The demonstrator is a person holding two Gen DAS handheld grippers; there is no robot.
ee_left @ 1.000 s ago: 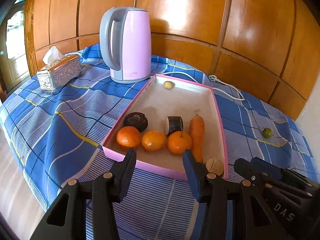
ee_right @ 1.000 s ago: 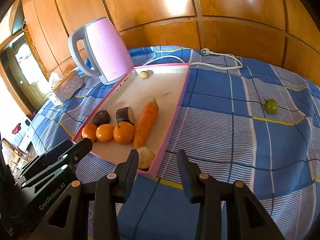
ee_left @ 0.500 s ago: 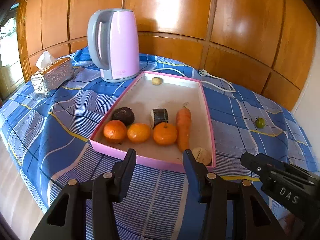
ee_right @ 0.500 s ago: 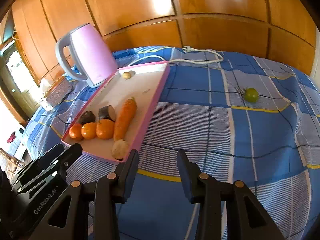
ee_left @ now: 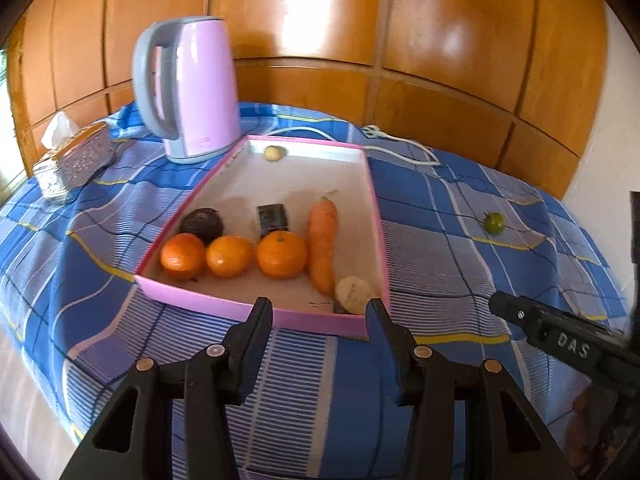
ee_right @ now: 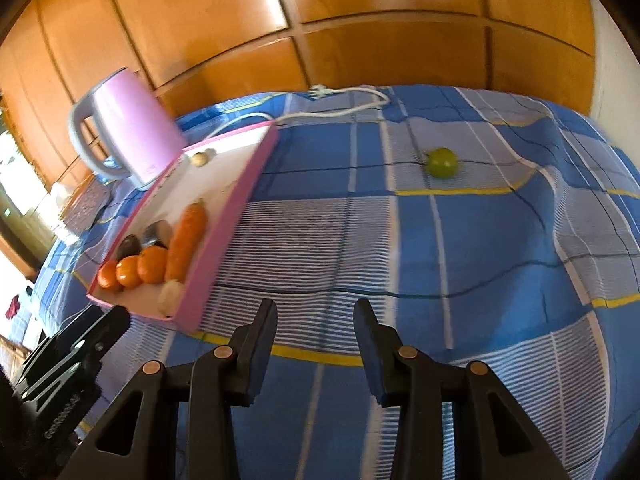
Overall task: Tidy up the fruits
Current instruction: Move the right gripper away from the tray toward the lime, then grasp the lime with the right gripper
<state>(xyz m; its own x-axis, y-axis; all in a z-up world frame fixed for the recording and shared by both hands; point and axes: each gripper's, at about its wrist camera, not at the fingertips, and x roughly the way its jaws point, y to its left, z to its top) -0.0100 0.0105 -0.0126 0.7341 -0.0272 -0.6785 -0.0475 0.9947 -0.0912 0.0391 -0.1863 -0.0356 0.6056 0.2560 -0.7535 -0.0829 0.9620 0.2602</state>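
Evidently the step in hand is the reach for the stray green fruit [ee_right: 441,162], the one piece lying on the blue checked cloth [ee_right: 500,264] outside the pink tray [ee_right: 236,216]. It sits ahead of the right hand-held gripper [ee_right: 315,316] and a little to its right, well apart from the fingertips, with nothing between. That hand-held gripper is released and empty, its jaws parted only modestly. The left hand-held gripper [ee_left: 319,314] is likewise released and holds nothing; the tray's near rim lies just beyond its tips, with three oranges [ee_left: 231,257], a carrot [ee_left: 322,249] and other pieces inside.

To do this well, I would bring the right hand-held gripper forward until the fruit sits centred between the fingers [ee_right: 260,340], widening the jaws first if they look tight for it. The fruit is round and the cloth is rumpled, so a nudge from one finger could roll it away; come down over it rather than sweeping in from the side, then close gently. The left hand-held gripper could steady the tray for the drop.
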